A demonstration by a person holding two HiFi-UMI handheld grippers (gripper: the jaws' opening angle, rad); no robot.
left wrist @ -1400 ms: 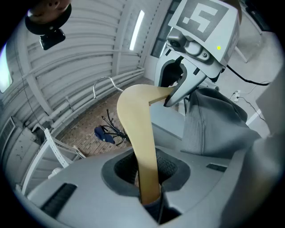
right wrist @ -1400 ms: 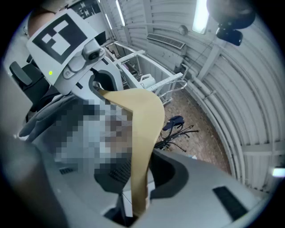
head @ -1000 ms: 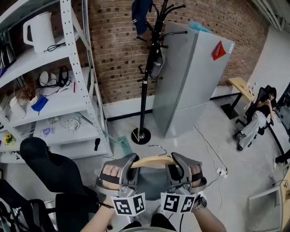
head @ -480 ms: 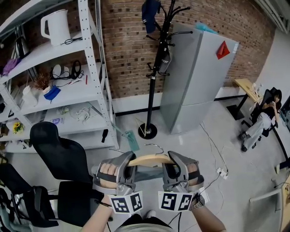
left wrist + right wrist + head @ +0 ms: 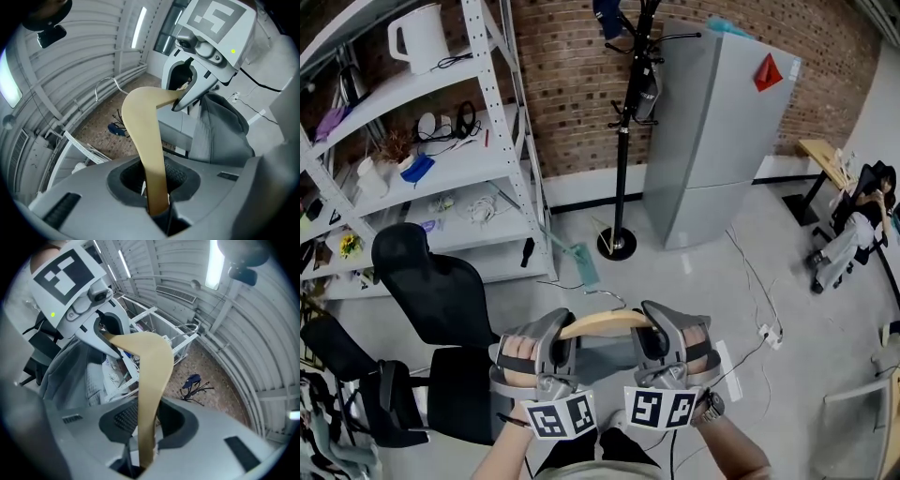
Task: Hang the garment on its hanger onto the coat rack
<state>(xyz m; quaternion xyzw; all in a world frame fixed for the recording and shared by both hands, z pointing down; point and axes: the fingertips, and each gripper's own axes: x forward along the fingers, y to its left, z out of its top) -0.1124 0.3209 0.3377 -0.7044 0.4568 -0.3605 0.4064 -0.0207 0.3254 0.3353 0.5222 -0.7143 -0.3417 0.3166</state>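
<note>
Head view: coat rack [image 5: 624,141] stands between shelving [image 5: 441,176] and fridge [image 5: 722,141].

Bright overhead light is filling the room evenly.
A long white ceiling strip light [image 5: 215,261] is glaring in the right gripper view; black corners are ringing both gripper views; the pale wooden hanger [image 5: 143,136] is looking soft close to the lens; the red brick wall [image 5: 572,94] is bowing in the head view.

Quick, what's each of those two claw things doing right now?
Left gripper: closed on the wooden hanger, its left arm.
Right gripper: closed on the same hanger's right arm.
</note>
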